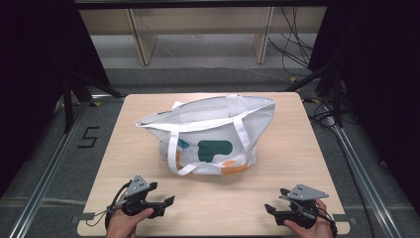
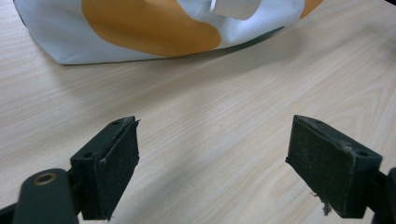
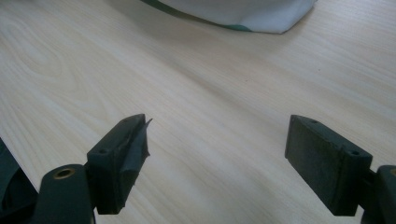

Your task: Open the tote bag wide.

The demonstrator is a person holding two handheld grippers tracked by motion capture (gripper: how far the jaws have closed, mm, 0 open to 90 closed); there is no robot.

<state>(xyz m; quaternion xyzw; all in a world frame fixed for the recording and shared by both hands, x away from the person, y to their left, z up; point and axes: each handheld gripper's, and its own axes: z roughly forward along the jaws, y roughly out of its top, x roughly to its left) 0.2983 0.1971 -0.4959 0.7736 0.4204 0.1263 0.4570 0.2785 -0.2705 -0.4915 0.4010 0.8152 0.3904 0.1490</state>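
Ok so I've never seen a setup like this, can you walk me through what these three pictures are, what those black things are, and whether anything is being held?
No robot here: a person holds a two-jaw tool in each hand. The high view looks down on a wooden table. The left gripper and right gripper rest near its front edge. In the middle lies a white tote bag with teal and orange patches and white straps. The other two pictures come from cameras riding on each tool, looking along its black jaws. In both, the jaws stand wide apart over bare wood, with the bag's edge farther off. Nothing is held.
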